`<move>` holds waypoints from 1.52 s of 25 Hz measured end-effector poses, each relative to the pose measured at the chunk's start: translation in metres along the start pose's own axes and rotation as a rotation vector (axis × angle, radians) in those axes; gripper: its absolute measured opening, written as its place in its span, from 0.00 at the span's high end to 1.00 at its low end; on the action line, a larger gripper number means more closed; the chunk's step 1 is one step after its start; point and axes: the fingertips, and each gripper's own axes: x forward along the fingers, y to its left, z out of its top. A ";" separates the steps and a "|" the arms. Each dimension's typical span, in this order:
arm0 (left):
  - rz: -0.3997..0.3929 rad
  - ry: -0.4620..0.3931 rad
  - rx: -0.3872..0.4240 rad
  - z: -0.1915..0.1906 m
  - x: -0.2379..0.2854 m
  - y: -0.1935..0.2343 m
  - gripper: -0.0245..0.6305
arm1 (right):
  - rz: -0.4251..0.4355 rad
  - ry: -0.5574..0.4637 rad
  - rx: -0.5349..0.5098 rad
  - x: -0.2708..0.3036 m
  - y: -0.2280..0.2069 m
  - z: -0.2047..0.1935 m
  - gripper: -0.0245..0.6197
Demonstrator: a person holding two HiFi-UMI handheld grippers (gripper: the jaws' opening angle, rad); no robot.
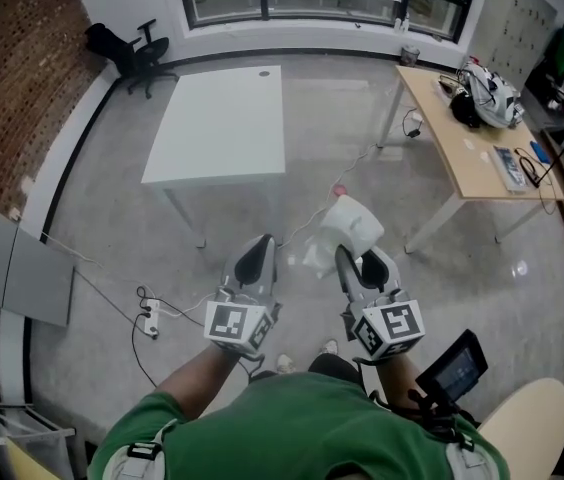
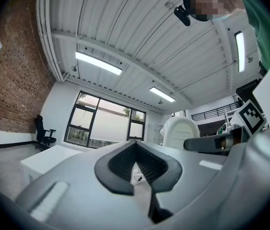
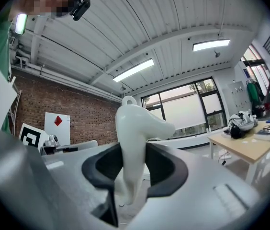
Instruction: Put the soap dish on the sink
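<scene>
The soap dish [image 1: 348, 228] is white and curved, with a small loop at one end. It sticks up from between the pads of my right gripper [image 1: 354, 260], which is shut on it and held level in front of me. In the right gripper view the soap dish [image 3: 137, 123] rises between the dark pads of the right gripper [image 3: 132, 152]. My left gripper [image 1: 259, 246] hangs beside it to the left, shut with nothing in it. In the left gripper view the left gripper [image 2: 136, 147] has its tips together, and the soap dish [image 2: 179, 131] shows to the right. No sink is in view.
A white table [image 1: 217, 123] stands ahead on the grey floor. To the right is a wooden desk [image 1: 467, 133] with gear on it. A black office chair [image 1: 137, 53] sits at the back left. A power strip [image 1: 150, 318] with cables lies on the floor near my left.
</scene>
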 end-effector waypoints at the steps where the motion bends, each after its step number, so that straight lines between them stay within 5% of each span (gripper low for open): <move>1: -0.001 0.003 -0.001 -0.001 0.003 0.000 0.95 | -0.002 0.001 0.001 0.002 -0.002 0.000 0.75; 23: 0.116 0.003 0.046 -0.021 0.116 0.000 0.95 | 0.096 -0.034 0.041 0.078 -0.108 0.013 0.75; 38: 0.196 -0.005 0.048 -0.016 0.132 0.074 0.95 | 0.166 -0.005 0.051 0.158 -0.084 0.003 0.75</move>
